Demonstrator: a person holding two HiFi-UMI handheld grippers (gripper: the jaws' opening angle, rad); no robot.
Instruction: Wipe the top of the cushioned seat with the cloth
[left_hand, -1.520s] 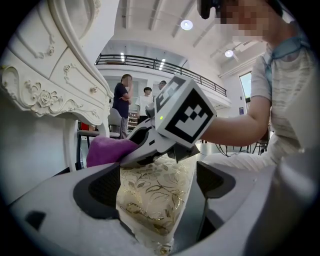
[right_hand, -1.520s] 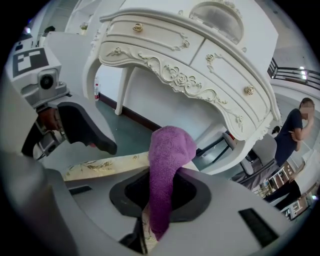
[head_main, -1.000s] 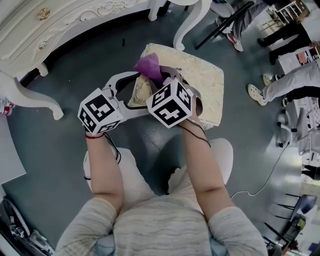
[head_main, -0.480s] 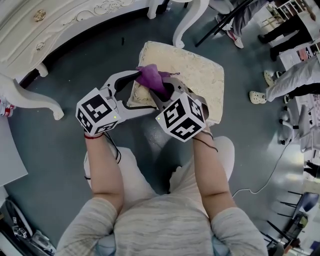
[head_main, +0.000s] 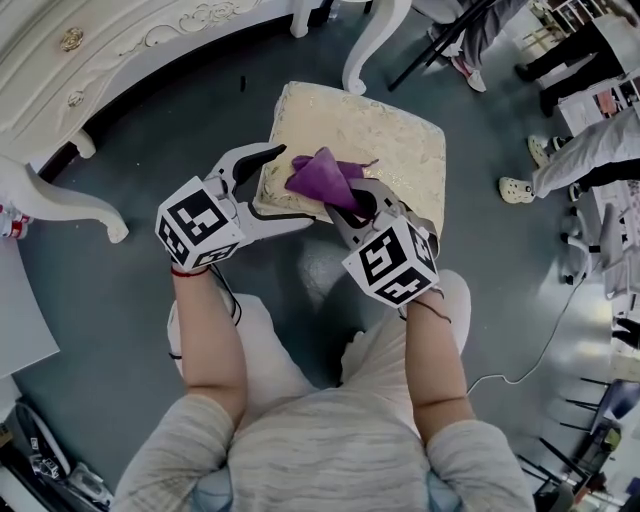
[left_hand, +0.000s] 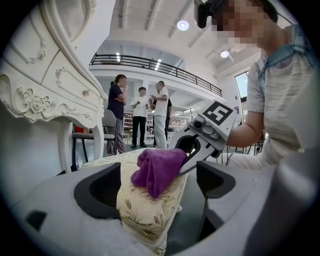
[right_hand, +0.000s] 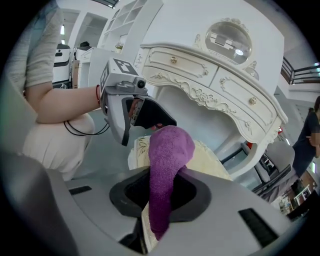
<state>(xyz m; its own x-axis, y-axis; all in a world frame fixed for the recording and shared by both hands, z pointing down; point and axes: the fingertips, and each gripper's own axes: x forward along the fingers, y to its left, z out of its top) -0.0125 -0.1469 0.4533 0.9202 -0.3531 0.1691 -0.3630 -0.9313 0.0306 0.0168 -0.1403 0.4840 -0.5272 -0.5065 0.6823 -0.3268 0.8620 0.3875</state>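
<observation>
The floor is grey-blue, and a white dressing table with curly trim stands at the top left of the head view. In front of it is the cushioned seat. It is cream with gold leaves on it. The cloth is purple and sits bunched up on top of the seat, near the seat's left edge. The right gripper points down at a slant and pinches the cloth. Its jaws are close together on the cloth, and one end of the cloth hangs down between them. The rest of the cloth sticks out past the jaw tips and rests on the seat top. The left gripper is just beside it, and its jaws are wide apart. The left edge of the seat sits between them. The cushion looks to touch one jaw, and the other jaw stands clear of it. The cloth lies just past the left gripper's jaw tips, a bit higher than them, and does not touch them. Some people's legs show at the far right of the head view.
</observation>
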